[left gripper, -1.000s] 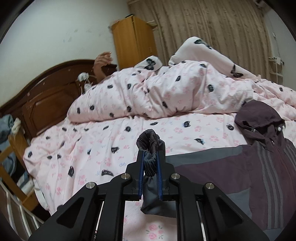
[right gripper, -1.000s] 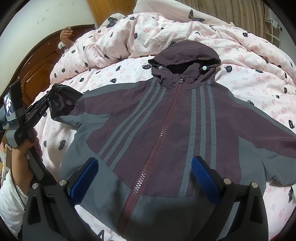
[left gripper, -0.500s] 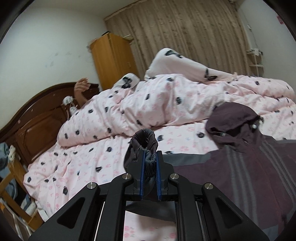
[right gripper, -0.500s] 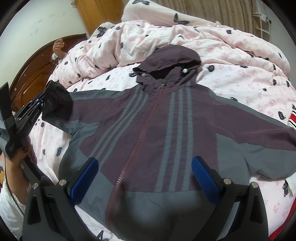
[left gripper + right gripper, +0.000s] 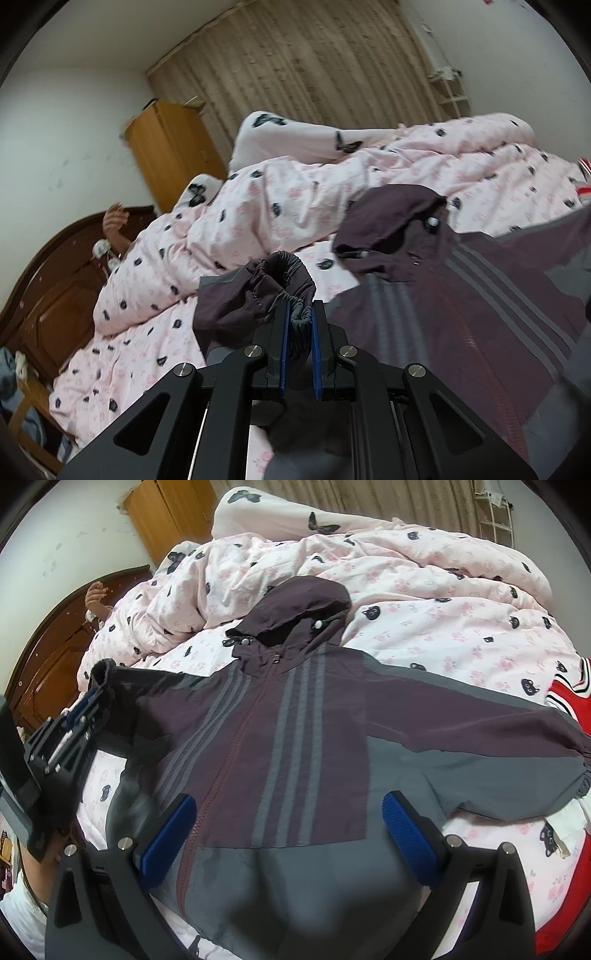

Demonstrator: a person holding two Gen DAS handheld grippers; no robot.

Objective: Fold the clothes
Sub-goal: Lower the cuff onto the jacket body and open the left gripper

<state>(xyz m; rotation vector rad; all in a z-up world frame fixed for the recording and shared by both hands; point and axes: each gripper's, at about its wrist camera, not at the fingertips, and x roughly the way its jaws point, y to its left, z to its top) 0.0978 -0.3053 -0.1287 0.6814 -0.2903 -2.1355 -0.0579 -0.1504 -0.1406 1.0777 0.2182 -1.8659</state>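
At the bottom of the right wrist view, the right gripper [image 5: 288, 827] hangs wide apart with nothing in it over the hem of the purple and grey jacket [image 5: 295, 738], which lies front up across the bed [image 5: 461, 642]. At the left edge, the left gripper [image 5: 96, 696] pinches the sleeve cuff [image 5: 286, 275], lifted off the sheet. Behind, a pink quilt [image 5: 295, 195] is heaped toward the curtain [image 5: 314, 74].

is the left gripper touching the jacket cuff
Touching. The left wrist view shows the left gripper shut on the jacket cuff, its gathered elastic pinched between both blue pads.
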